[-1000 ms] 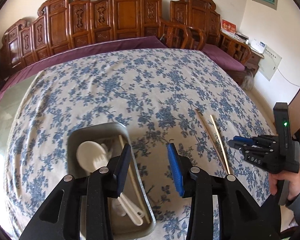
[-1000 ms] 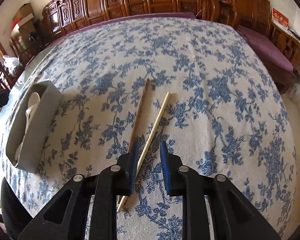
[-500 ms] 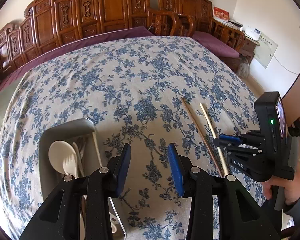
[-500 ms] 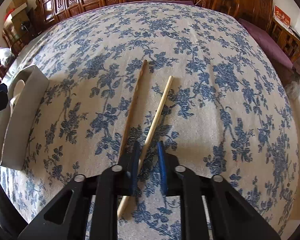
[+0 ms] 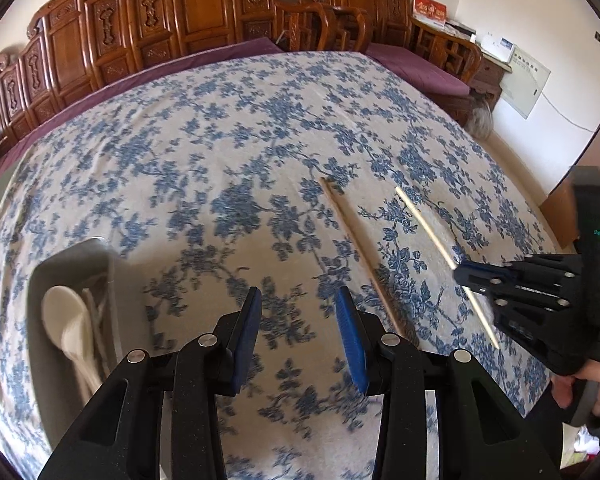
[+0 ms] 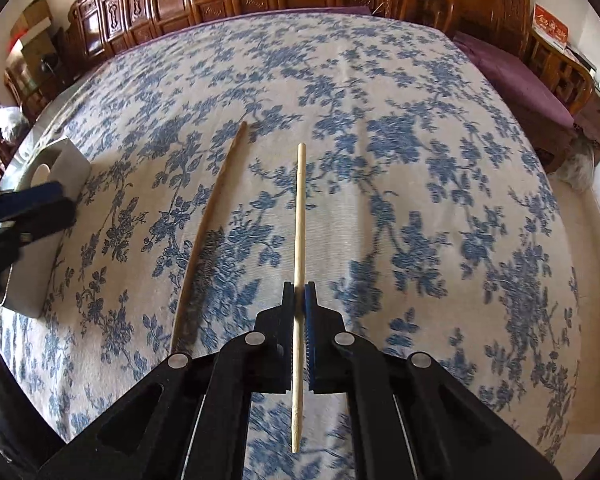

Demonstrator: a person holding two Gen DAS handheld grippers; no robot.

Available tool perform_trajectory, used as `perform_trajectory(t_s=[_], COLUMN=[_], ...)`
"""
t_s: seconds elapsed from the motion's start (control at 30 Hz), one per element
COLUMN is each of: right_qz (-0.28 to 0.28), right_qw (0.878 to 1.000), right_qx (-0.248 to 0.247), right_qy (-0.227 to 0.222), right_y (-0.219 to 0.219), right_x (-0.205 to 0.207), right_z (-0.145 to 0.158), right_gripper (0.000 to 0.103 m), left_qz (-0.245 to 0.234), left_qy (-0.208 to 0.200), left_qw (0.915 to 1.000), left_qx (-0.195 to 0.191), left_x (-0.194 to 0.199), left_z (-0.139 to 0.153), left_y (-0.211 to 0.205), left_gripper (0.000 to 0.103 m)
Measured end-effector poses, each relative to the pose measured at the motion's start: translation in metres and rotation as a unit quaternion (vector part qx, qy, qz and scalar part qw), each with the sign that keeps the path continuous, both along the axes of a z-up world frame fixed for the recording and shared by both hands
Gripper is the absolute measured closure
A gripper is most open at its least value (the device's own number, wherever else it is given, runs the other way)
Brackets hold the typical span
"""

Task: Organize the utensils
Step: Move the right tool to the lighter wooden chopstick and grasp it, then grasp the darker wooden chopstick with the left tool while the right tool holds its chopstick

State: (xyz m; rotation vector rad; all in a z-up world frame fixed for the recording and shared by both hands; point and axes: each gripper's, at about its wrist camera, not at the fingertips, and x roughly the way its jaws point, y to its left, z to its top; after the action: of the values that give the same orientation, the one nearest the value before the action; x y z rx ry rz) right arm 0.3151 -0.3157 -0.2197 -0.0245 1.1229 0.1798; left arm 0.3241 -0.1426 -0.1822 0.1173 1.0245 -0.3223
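Left wrist view, grey tray point(image 5: 40, 280), white spoon point(image 5: 66, 316) inside

Left gripper point(image 5: 297, 335): matte black speckled plastic linkage arms, round silver screws at the pivots, ribbed blue pads point(image 5: 351, 340) on the fingers. Right gripper point(image 6: 299, 336): same black build, silver pivot screws, blue ribbed pad; body bears a green indicator light, faint lettering. Bare skin on right hand point(image 5: 598, 386), dark sleeve.

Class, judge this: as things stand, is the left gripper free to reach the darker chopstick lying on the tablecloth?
Probably yes: the left gripper is open, and the darker chopstick lies uncovered just right of it.
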Motion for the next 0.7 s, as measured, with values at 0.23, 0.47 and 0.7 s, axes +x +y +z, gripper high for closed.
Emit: perform_trajectory(t_s=[0.23,0.47,0.7], right_qz=[-0.003,-0.018,-0.015], right_qw=[1.000,0.999,0.999], right_qx=[0.011,0.024,0.024], right_qy=[-0.010,-0.013,-0.015], right_y=[-0.019,-0.037,-0.036], right_x=[-0.009,-0.017,-0.016], right_z=[0.010,0.011,0.010], right_gripper=[0.097,0.097,0.097], left_qz=[-0.010,-0.017,-0.022], left_qy=[0.021,0.044,0.041], left_qw=[0.9997,0.9987,0.9989], left_qx=[-0.004,-0.021,0.009], left_x=[0.016,0.025,0.024], left_z=[-0.023,-0.036,-0.053], left_y=[-0.035,-0.061,-0.073], left_gripper=[0.067,0.069,0.078])
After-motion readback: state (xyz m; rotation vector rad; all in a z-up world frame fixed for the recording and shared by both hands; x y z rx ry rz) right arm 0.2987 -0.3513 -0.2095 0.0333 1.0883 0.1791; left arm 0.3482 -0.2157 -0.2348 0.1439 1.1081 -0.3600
